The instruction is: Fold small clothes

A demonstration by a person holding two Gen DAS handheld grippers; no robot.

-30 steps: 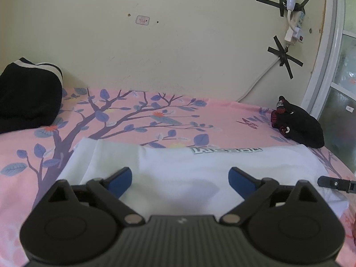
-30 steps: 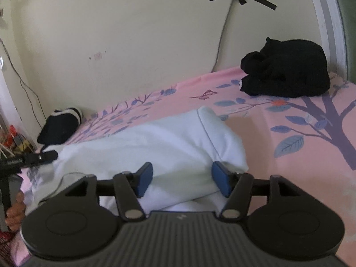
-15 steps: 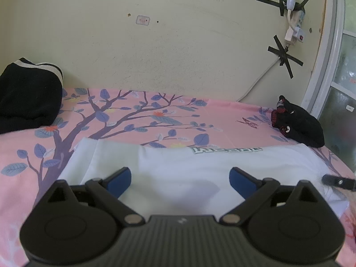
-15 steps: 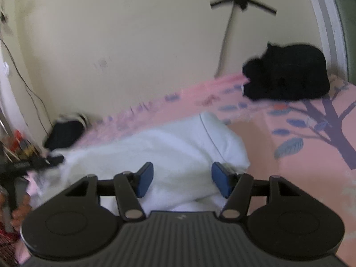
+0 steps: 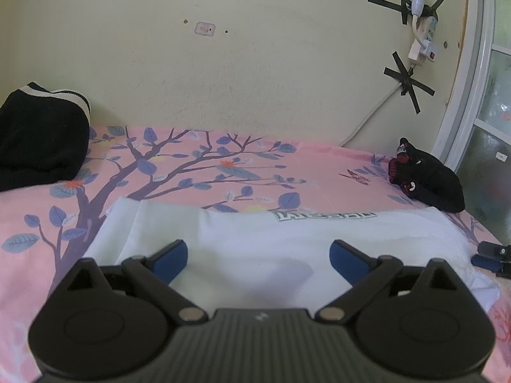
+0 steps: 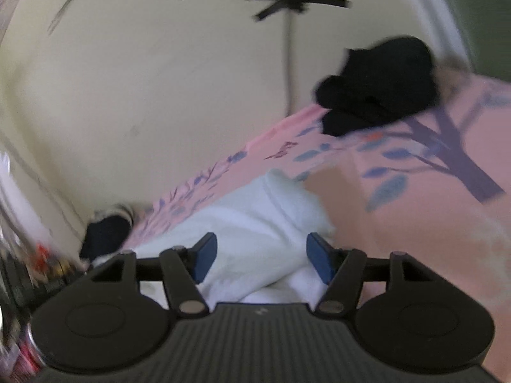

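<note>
A white garment [image 5: 271, 249] with a grey printed word lies flat on the pink tree-print bed sheet [image 5: 191, 166]. My left gripper [image 5: 258, 257] hovers open just above its near edge, with nothing between the blue pads. In the right wrist view, which is blurred and tilted, the garment's bunched end [image 6: 255, 217] lies between the jaws of my right gripper [image 6: 260, 257]. Those jaws are opening, and the pads do not visibly press the cloth. The right gripper's tips [image 5: 490, 257] show at the garment's right end in the left wrist view.
A black garment with a white stripe [image 5: 41, 140] sits at the bed's back left. A black bundle with red marks [image 5: 431, 182] lies at the back right by the window frame [image 5: 463, 79]. A cable and power strip [image 5: 424, 41] are taped to the wall.
The right wrist view has rolled and blurred, so the bed now slants. The right gripper's tips have shifted slightly right in the left wrist view. The left gripper has stayed still.
</note>
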